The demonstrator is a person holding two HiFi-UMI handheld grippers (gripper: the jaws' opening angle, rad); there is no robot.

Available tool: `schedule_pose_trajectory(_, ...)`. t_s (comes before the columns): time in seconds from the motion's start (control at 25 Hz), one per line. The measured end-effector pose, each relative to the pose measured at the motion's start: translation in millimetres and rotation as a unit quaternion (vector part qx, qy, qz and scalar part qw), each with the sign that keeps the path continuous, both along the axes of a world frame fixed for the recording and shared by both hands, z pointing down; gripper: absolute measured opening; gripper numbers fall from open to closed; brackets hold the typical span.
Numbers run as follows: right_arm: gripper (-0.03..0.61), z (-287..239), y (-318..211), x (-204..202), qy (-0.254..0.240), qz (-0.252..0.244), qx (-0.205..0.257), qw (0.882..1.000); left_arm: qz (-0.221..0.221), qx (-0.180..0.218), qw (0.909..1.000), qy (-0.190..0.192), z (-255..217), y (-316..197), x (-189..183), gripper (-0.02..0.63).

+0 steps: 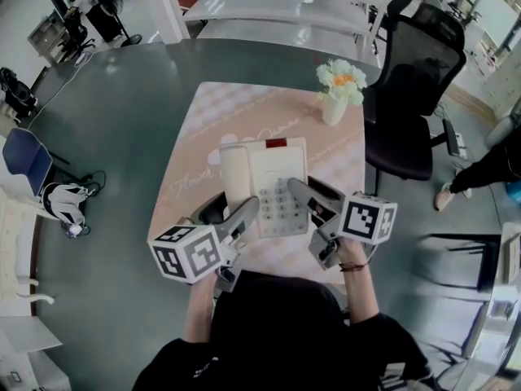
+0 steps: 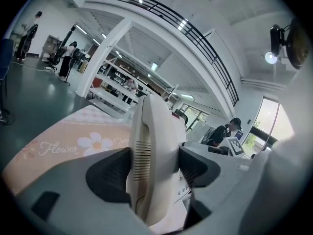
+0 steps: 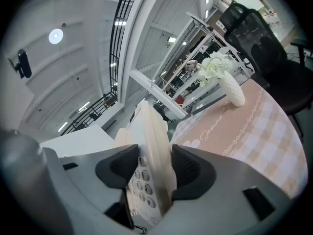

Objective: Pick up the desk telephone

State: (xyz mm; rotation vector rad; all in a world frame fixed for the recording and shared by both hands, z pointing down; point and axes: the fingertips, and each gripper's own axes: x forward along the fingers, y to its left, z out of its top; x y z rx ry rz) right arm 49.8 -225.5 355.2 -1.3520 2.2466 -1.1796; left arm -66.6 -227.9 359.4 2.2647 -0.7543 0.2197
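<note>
The cream plastic desk telephone (image 1: 264, 182) lies over the pink checked tablecloth (image 1: 207, 120), near a white vase of flowers (image 1: 334, 104). The left gripper (image 2: 154, 168) is clamped on its handset side and the right gripper (image 3: 154, 169) pinches its keypad edge
</note>
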Motion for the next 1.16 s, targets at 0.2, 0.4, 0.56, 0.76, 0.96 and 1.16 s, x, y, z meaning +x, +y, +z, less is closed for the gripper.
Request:
schedule_pose_trajectory(0.2, 0.201, -4.0, 1.1, 0.4, 0.004, -0.008, 0.008, 1.000, -0.008, 0.004, 1.0000, 0.001, -2.7, 3.0, 0.1, 0.302)
schedule_pose_trajectory(0.4, 0.201, -4.9, 0.3, -1.0, 0.002, -0.014, 0.010, 1.000, -0.014, 0.003, 0.9999, 0.001, -2.3, 3.9, -0.9, 0.302)
schedule_pose_trajectory(0.56, 0.201, -2.0, 0.9, 0.7, 0.005, -0.010, 0.003, 1.000, -0.015, 0.005, 0.9999, 0.000, -1.9, 3.7, -1.5, 0.302)
schedule_pose_trajectory(0.76, 0.201, -3.1, -0.5, -2.0, 0.003, -0.016, 0.008, 1.000, -0.014, 0.004, 0.9999, 0.001, -0.5, 2.9, -2.0, 0.302)
schedule_pose_trajectory(0.96, 0.201, -2.7, 0.2, -2.3, 0.001, -0.015, 0.008, 1.000, -0.012, 0.005, 0.9999, -0.001, 0.0, 2.9, -2.0, 0.302)
schedule_pose_trajectory(1.16, 0.201, -3.0, -0.9, -1.1, 0.001, -0.014, 0.009, 1.000, -0.012, 0.006, 0.9999, -0.002, -0.2, 2.2, -1.4, 0.302)
